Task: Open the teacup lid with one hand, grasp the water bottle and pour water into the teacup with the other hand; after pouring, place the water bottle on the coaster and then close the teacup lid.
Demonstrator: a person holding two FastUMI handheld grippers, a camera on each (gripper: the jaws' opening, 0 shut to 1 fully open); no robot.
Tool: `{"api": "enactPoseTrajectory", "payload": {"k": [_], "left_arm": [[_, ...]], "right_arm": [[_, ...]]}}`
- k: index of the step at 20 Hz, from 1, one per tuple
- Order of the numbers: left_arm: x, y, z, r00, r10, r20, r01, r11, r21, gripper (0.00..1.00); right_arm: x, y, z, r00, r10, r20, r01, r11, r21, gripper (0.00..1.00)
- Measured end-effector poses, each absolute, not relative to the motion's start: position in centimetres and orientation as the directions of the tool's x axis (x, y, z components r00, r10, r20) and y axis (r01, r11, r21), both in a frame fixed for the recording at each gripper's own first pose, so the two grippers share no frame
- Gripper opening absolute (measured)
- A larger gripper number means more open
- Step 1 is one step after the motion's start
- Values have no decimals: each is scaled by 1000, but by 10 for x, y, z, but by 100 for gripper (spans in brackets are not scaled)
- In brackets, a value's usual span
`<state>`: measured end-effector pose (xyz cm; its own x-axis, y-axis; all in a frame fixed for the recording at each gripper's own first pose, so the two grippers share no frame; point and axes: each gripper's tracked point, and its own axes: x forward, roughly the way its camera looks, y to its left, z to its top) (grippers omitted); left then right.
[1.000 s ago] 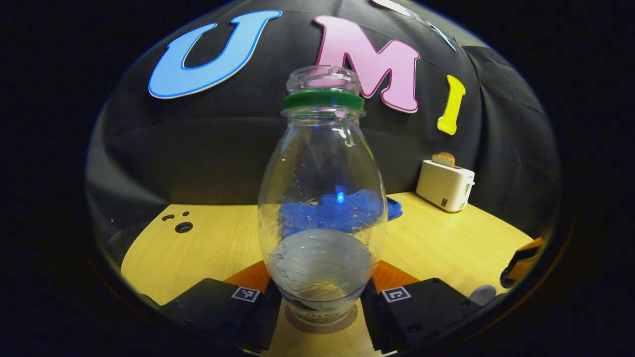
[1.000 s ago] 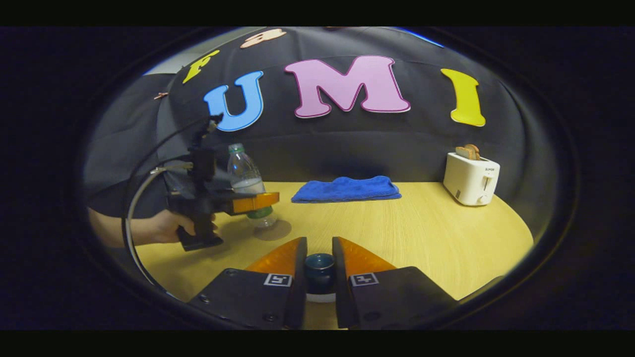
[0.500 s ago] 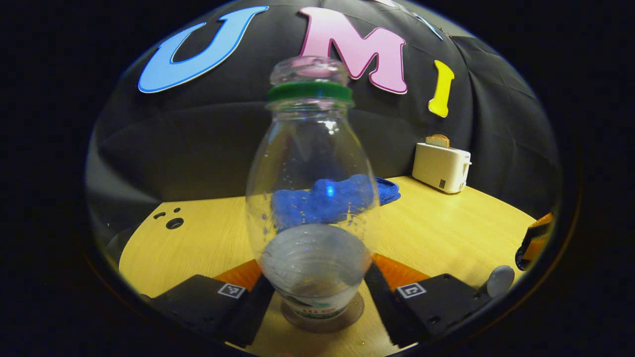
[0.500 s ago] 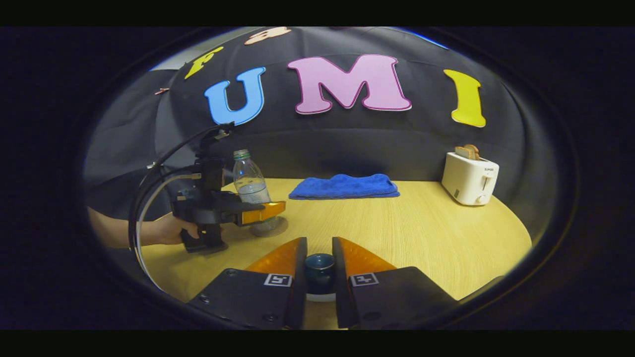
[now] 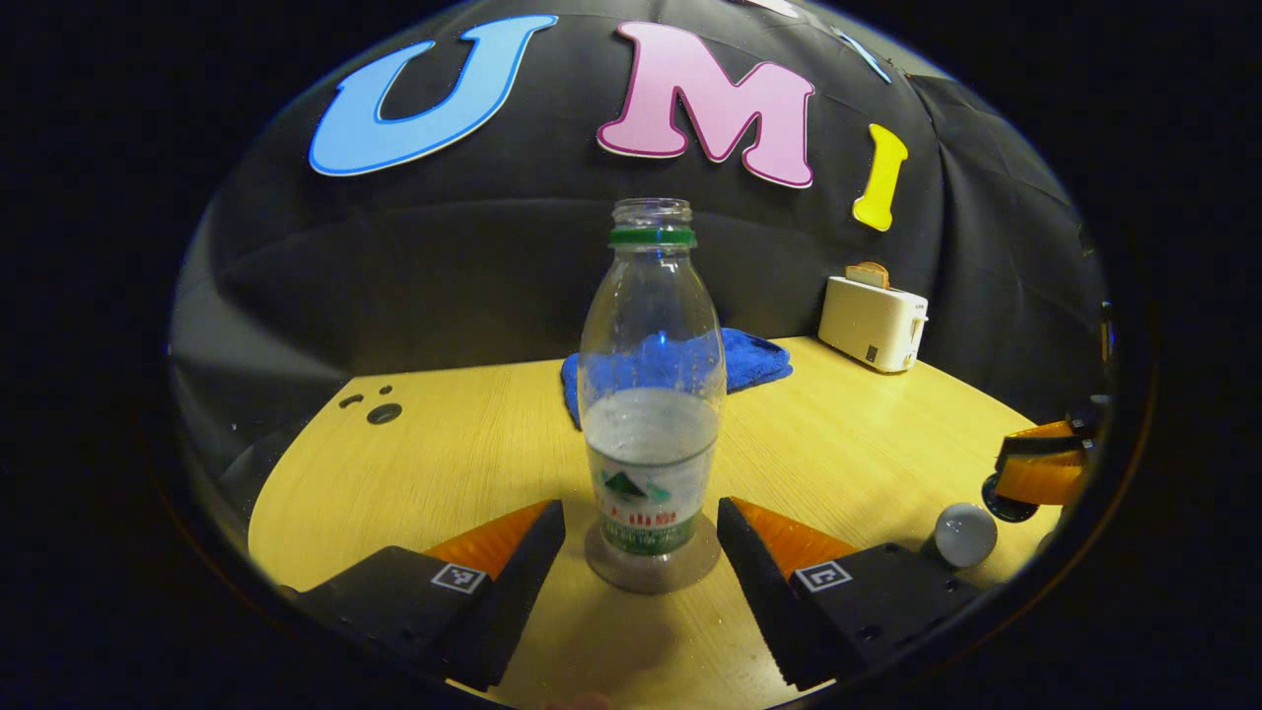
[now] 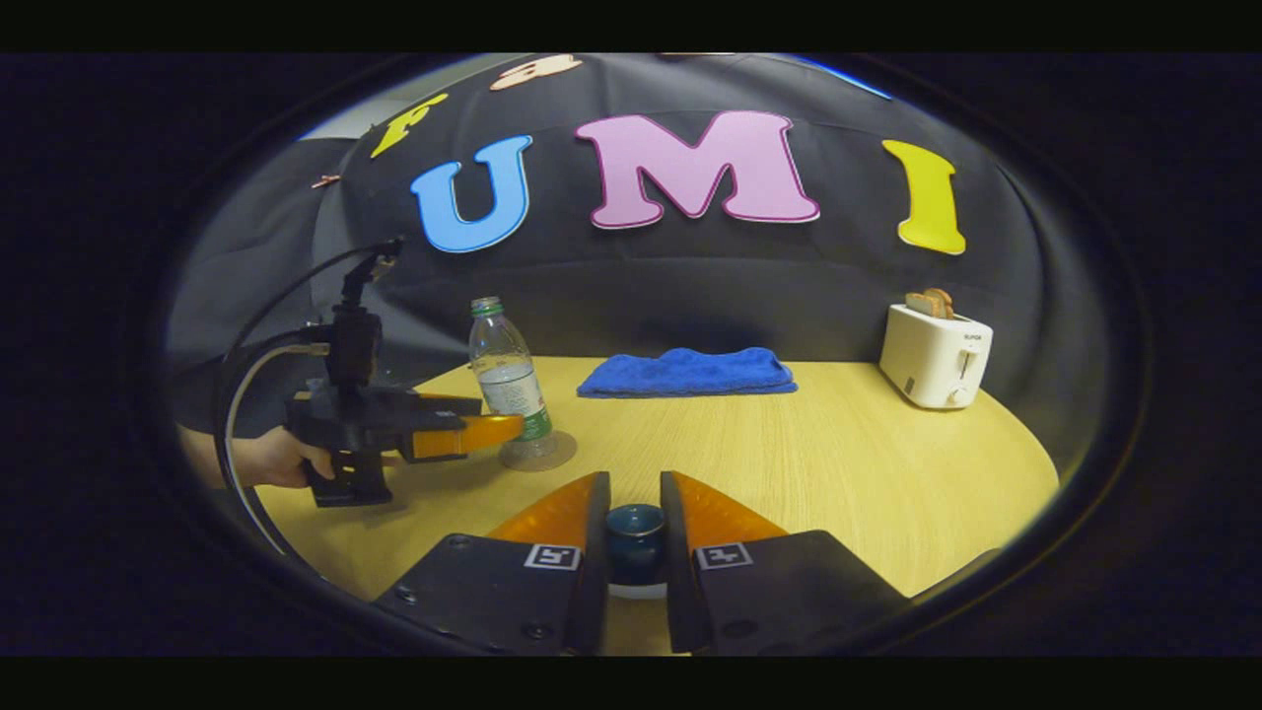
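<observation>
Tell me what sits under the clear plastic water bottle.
The clear plastic water bottle stands upright on a round grey coaster, whose rim shows all around its base on the pale wooden table. The coaster's middle is covered.

Dim, sharp, edges fisheye-bent

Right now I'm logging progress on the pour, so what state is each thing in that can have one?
water bottle: upright on the coaster, uncapped, partly full
left gripper: open, fingers clear of the bottle
right gripper: shut on the lid knob, lid held
teacup: white, by the right gripper; open or covered, cannot tell
towel: folded, lying flat
toaster: bread sticking up from its slot
</observation>
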<state>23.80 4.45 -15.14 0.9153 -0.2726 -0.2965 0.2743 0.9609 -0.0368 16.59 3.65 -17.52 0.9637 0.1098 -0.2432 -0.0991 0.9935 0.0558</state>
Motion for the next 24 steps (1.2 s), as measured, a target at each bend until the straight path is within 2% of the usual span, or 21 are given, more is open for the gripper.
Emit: {"api": "enactPoseTrajectory", "payload": {"k": [4, 5, 8, 9, 10, 11, 13, 14, 15, 16, 17, 18, 22, 24], "left_arm": [[203, 60, -146, 926, -251, -283, 233, 968, -97, 100], [193, 62, -142, 931, -250, -266, 228, 967, -112, 95], [168, 65, -136, 940, -237, -246, 214, 970, -116, 95], [163, 69, -135, 943, -221, -248, 202, 974, -100, 95], [159, 71, -134, 945, -213, -247, 197, 977, -88, 95], [155, 70, -131, 946, -215, -242, 200, 976, -86, 95], [147, 62, -128, 945, -229, -232, 209, 972, -110, 94], [144, 61, -128, 945, -229, -236, 205, 971, -119, 95], [141, 59, -129, 943, -230, -240, 204, 971, -127, 95], [137, 57, -128, 942, -230, -243, 204, 970, -130, 95], [130, 56, -124, 942, -225, -248, 199, 972, -128, 95], [125, 55, -122, 942, -219, -253, 192, 973, -125, 95], [98, 59, -79, 964, -133, -229, 121, 991, -65, 95], [83, 62, -41, 985, -64, -161, 63, 998, -12, 95]], "right_arm": [[170, 38, -194, 964, 104, -246, -95, 994, 50, 28], [170, 37, -199, 964, 100, -246, -93, 995, 42, 28], [170, 37, -212, 965, 91, -247, -87, 996, 28, 28], [169, 37, -214, 965, 90, -247, -86, 996, 26, 33], [169, 37, -216, 966, 87, -244, -84, 996, 23, 33], [169, 36, -217, 968, 85, -237, -83, 996, 17, 28], [170, 34, -217, 972, 73, -222, -76, 997, -6, 34], [170, 35, -219, 971, 81, -226, -84, 996, -4, 32], [168, 35, -217, 971, 84, -225, -87, 996, -2, 34], [168, 34, -215, 972, 84, -220, -87, 996, -2, 29], [165, 35, -204, 974, 89, -206, -91, 996, -2, 45], [163, 35, -198, 975, 95, -203, -97, 995, -3, 47], [147, 26, -152, 977, 97, -189, -98, 995, 7, 93], [136, 22, -125, 977, 98, -188, -103, 995, -14, 100]]}}
